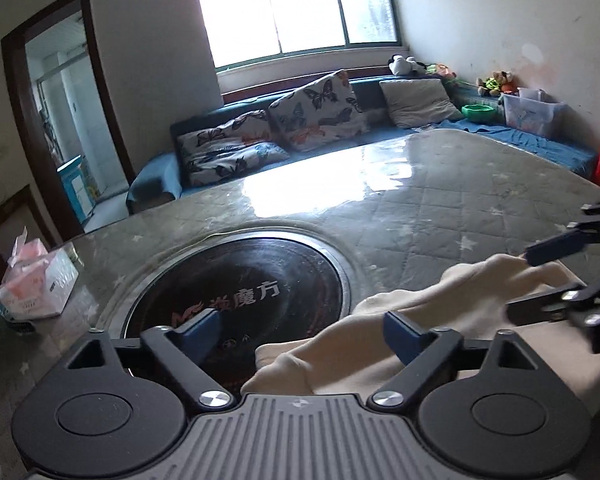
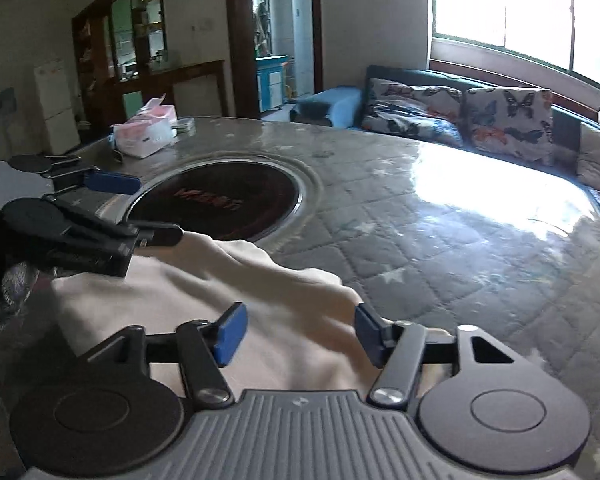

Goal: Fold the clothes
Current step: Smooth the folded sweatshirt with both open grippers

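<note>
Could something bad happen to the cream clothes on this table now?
Maybe. The cream garment lies bunched, and both the left gripper and right gripper are open around it, so they might pinch only one layer and make a crooked fold. One end lies over the rim of the round black cooktop set in the table; if that is warm or dirty, the fabric could suffer. The glossy table cover looks slippery too, so the garment may slide.

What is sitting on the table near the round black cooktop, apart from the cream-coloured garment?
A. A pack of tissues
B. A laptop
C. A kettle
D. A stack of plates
A: a pink-and-white tissue pack stands on the table just beyond the cooktop, away from the cream garment.
</note>
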Available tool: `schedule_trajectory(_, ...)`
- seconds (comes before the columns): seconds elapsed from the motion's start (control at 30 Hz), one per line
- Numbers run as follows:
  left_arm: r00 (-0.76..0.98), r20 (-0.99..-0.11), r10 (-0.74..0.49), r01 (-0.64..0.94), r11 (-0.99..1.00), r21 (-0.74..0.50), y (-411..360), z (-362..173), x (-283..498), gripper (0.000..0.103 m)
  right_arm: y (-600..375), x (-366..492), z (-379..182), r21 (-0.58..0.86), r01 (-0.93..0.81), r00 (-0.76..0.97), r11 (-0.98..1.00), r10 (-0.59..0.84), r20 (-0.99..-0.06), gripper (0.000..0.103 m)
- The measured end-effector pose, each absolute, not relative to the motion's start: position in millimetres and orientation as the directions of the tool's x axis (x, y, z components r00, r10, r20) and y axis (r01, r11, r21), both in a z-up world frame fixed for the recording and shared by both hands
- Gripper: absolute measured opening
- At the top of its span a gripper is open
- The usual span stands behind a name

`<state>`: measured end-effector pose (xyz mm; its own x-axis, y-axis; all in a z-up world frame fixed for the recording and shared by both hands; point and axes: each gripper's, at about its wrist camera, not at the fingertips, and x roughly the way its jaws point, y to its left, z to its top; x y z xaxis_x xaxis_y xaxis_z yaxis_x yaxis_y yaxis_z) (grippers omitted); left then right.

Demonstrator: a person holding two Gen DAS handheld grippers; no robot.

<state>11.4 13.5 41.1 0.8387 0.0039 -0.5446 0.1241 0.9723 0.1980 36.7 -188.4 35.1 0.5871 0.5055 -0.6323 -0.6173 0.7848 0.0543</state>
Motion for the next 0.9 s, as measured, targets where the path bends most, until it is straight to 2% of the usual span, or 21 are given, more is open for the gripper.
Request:
schedule_trajectory(0.27,0.807,-0.588,0.058,0.086,0.973,0.214,15.4,25.1,31.2,0.093,-175.2,49.0,21.2,0.025,-0.634,0.571,0.773,0.489,-0.659,0.068)
schedule_trajectory(0.4,0.781,-0.621,0.070,0.061,0.980,0.188,20.0,13.1,34.2,0.094,-171.7,50.4,14.8,-0.004,-0.638,0.576,0.770,0.474,-0.666,0.073)
schedule_trajectory(0.9,0.767,-0.642,-0.013,0.094,0.991,0.093,8.6,10.5,4.9,0.090,-175.3,42.2,10.0,-0.046,-0.655,0.571,0.754,0.454,-0.684,0.073)
